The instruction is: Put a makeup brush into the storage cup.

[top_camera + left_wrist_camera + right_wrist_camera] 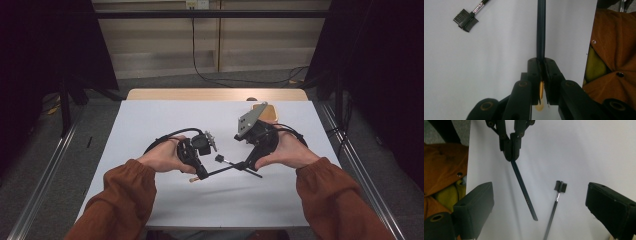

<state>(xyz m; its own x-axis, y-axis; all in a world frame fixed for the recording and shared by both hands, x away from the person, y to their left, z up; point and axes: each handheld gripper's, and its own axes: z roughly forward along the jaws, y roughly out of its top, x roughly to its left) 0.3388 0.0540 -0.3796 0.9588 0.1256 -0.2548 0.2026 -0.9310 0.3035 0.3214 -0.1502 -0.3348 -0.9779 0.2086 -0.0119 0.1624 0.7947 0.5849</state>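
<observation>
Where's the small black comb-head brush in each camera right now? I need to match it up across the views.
High view: the comb-head brush lies on the white table, centre, between the two grippers.
Left gripper view: top left corner, head down-left.
Right gripper view: lower centre, head up, handle running to the bottom edge.
Shared landmark: the dark pencil clamped in the left gripper, just beside the brush.

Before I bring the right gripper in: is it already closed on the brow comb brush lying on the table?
No. In the right gripper view the right gripper stands open, its jaws wide apart, and the brow comb brush lies untouched on the table.
</observation>
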